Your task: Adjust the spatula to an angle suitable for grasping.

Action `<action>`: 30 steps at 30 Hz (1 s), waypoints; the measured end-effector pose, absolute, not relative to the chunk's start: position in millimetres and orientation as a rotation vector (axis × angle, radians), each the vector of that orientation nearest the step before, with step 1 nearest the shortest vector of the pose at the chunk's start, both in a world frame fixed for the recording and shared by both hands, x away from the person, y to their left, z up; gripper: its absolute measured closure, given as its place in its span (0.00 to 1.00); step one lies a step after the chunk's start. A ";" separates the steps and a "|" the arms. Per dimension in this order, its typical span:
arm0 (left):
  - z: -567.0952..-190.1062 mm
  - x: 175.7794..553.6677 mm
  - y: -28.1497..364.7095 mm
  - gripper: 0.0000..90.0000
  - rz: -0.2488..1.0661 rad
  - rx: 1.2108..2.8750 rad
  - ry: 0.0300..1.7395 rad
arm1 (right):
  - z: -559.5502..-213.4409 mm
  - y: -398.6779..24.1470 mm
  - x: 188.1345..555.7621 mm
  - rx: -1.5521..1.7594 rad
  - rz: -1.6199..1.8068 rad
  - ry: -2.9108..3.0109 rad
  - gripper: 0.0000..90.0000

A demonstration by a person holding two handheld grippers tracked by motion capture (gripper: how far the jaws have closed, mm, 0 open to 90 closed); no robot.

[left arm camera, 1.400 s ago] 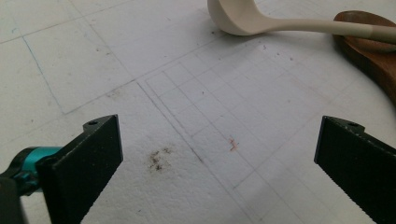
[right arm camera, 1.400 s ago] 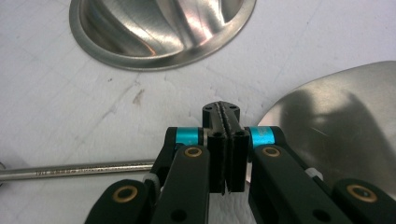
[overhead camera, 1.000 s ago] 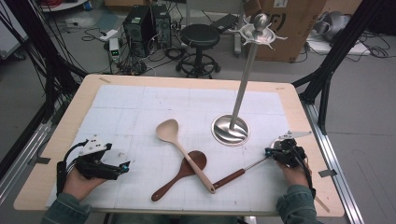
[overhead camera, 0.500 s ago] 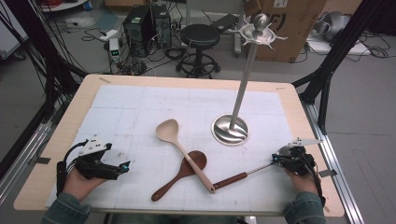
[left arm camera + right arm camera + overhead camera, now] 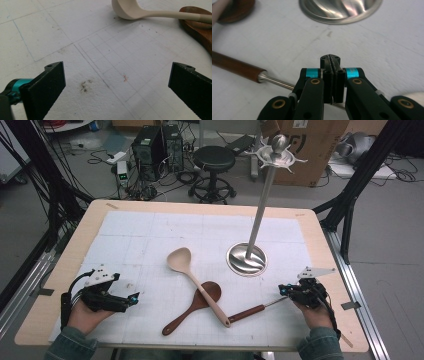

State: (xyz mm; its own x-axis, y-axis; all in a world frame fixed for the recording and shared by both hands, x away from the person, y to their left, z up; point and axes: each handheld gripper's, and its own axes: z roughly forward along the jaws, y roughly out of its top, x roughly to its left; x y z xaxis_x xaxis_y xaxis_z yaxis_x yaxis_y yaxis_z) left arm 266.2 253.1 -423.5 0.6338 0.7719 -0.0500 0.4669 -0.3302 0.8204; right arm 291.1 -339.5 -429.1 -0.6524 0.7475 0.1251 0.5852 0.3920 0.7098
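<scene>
On the table, under a white gridded mat, I keep both claws at the near edge. Beyond my right claw and a little to its left stands the steel rack, a tall pole on a round dish base, upright and apart from the claw. Between my two claws lie the spoons: the pale spoon runs slantwise, its bowl away from me, and crosses over the dark wooden spoon, touching it. My left claw rests low on the mat with its jaws standing wide and nothing between them; in the left gripper view the pale spoon's bowl lies ahead of it, well apart, with the dark spoon off to the right. My right claw has its jaws pressed together on the thin metal shaft of the utensil, the thing in hand. Its brown handle stretches away to that claw's left across the mat, the far end just beside the pale spoon's tip. In the right gripper view the shaft passes in under the pads; the working end is hidden behind the claw.
</scene>
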 end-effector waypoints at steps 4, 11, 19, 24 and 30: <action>-423.2 266.2 253.3 0.02 0.446 1.991 0.968 | -427.7 -329.1 286.7 1.139 1.148 2.457 1.00; -423.2 266.3 253.3 0.02 0.446 1.994 0.967 | -426.3 -309.6 280.8 1.051 1.222 2.506 1.00; -423.9 266.3 252.7 0.02 0.445 1.989 0.973 | -425.0 -286.1 275.6 0.953 1.289 2.558 0.99; -424.2 266.8 253.3 0.02 0.444 1.990 0.975 | -424.2 -272.4 272.3 0.887 1.313 2.601 0.99; -424.1 266.7 253.5 0.02 0.445 1.992 0.974 | -426.0 -260.9 269.2 0.831 1.340 2.637 0.99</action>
State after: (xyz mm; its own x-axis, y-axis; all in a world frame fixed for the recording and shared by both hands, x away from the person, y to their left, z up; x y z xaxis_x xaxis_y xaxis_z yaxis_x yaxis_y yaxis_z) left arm 266.7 253.5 -424.1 0.6331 0.7726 -0.0485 0.4692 -0.3332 0.8178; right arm 269.2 -260.9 -426.0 -0.8515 0.4938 0.1766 0.4338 0.4740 0.7662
